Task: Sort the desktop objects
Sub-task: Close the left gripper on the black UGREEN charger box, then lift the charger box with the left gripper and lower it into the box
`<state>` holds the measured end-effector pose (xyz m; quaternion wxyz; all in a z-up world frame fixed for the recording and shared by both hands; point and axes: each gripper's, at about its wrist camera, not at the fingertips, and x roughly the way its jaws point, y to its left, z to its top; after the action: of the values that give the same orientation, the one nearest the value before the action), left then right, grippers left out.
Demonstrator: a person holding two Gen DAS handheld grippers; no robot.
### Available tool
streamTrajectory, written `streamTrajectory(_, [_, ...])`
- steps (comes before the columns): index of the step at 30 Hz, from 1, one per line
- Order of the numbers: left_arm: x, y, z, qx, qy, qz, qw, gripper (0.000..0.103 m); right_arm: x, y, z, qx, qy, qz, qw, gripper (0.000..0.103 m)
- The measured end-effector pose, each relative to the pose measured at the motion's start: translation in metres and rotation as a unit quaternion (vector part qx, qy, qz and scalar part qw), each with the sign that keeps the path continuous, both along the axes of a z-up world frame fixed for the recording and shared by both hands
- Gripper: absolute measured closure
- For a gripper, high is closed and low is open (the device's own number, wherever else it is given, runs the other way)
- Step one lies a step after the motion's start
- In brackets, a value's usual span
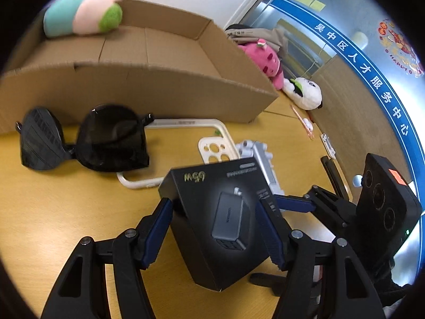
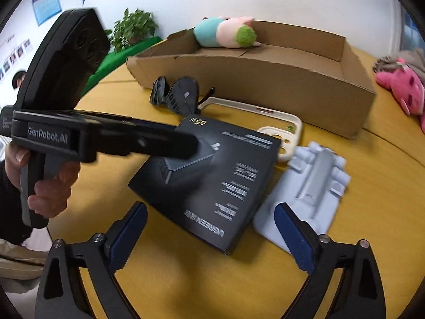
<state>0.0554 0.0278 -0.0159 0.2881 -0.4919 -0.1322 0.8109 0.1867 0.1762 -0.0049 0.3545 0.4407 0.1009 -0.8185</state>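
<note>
A black charger box [image 1: 220, 212] [image 2: 209, 175] lies on the yellow table [image 1: 66, 212]. My left gripper [image 1: 213, 202] stands open, its blue pads on either side of the box, and I see no firm press on it. In the right wrist view its fingers [image 2: 183, 145] hover over the box's far part. My right gripper [image 2: 211, 212] is open wide over the box's near corner and holds nothing; one of its fingers [image 1: 292, 203] shows in the left wrist view. Black sunglasses [image 1: 85, 141] [image 2: 178, 95], a cream phone case [image 1: 212, 151] [image 2: 281, 138] and a pale grey moulded tray [image 1: 261, 162] [image 2: 313, 180] lie around the box.
An open cardboard box [image 1: 148, 90] [image 2: 265, 79] stands behind the objects with a pastel plush toy [image 1: 82, 13] [image 2: 225, 32] in it. A pink plush [image 1: 265, 58] [image 2: 403, 90] and a white plush [image 1: 305, 93] lie to its right. A person's hand [image 2: 53, 186] holds the left gripper.
</note>
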Motion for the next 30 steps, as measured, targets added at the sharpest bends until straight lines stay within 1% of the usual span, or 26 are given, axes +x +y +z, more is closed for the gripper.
streamTrajectory(1, [-0.001,-0.001,-0.003,0.001,-0.004,0.002,1.0000,0.039,0.001,-0.004,-0.002,0.009,0.005,0.004,1.000,0.013])
streamTrajectory(3, [-0.002,-0.004,-0.006,0.013,-0.007,0.009,0.9998,0.040,0.006,-0.008,-0.003,0.032,0.022,0.007,0.999,0.013])
streamTrajectory(5, [-0.001,-0.005,-0.006,0.016,-0.006,0.014,0.9998,0.043,0.008,-0.006,-0.003,0.032,0.026,0.008,0.999,0.013])
streamTrajectory(7, [0.003,-0.005,-0.005,0.011,0.000,0.014,0.9998,0.044,0.011,-0.004,-0.002,0.029,0.028,0.006,0.999,0.014])
streamTrajectory(9, [0.006,-0.004,-0.001,-0.001,0.009,0.012,0.9999,0.048,0.015,-0.004,-0.002,0.029,0.029,0.002,0.999,0.015])
streamTrajectory(11, [0.011,-0.005,0.003,-0.009,0.019,0.011,0.9997,0.057,0.020,-0.003,-0.001,0.025,0.028,-0.005,0.999,0.016])
streamTrajectory(13, [0.014,-0.009,0.006,-0.007,0.023,0.012,0.9996,0.063,0.022,-0.001,-0.001,0.021,0.025,-0.011,0.999,0.016])
streamTrajectory(14, [0.015,-0.011,0.007,-0.005,0.022,0.014,0.9996,0.063,0.020,-0.004,-0.001,0.020,0.025,-0.013,0.999,0.017])
streamTrajectory(18, [0.018,-0.018,0.013,0.002,0.028,0.025,0.9993,0.064,0.021,-0.012,0.009,0.015,0.043,-0.011,0.999,0.018])
streamTrajectory(22, [0.023,-0.022,0.020,-0.004,0.040,0.031,0.9987,0.065,0.024,-0.017,0.015,0.014,0.051,-0.006,0.999,0.018])
streamTrajectory(25, [0.026,-0.029,0.026,0.007,0.043,0.043,0.9981,0.065,0.026,-0.021,0.020,0.006,0.058,-0.006,0.998,0.018])
streamTrajectory(28, [0.029,-0.037,0.038,0.012,0.056,0.051,0.9970,0.066,0.029,-0.027,0.031,-0.002,0.076,-0.006,0.997,0.018])
streamTrajectory(30, [0.032,-0.040,0.050,0.006,0.072,0.056,0.9958,0.066,0.029,-0.032,0.039,-0.005,0.089,-0.005,0.996,0.018])
